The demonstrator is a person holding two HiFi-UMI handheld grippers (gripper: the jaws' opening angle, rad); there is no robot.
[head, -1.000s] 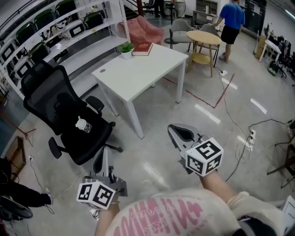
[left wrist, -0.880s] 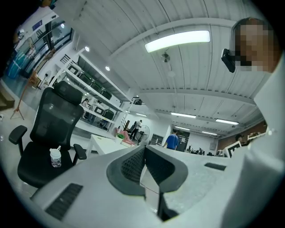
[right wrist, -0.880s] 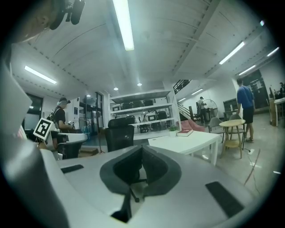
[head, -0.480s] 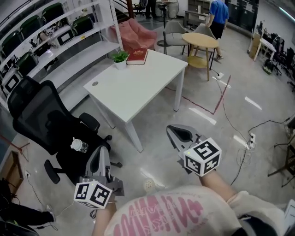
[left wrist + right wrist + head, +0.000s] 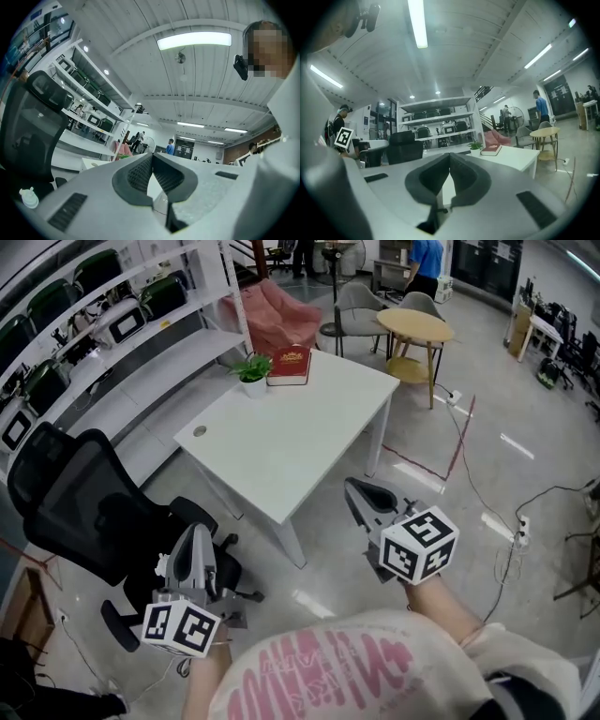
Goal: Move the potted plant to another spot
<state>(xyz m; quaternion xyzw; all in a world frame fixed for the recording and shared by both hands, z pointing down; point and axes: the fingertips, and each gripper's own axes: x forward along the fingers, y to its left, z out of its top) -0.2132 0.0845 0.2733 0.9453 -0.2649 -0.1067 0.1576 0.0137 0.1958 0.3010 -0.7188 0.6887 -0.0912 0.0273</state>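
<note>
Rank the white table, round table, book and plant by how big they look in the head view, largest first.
1. white table
2. round table, though it stands farther from the camera
3. book and plant: these look about alike, so they are not ranked against each other.

We are wearing a cream top [image 5: 319, 676] with pink lettering. Our grey left tool [image 5: 195, 534] and grey right tool [image 5: 358, 491] are each carrying a white cube [image 5: 419, 545] with black square markers.
</note>
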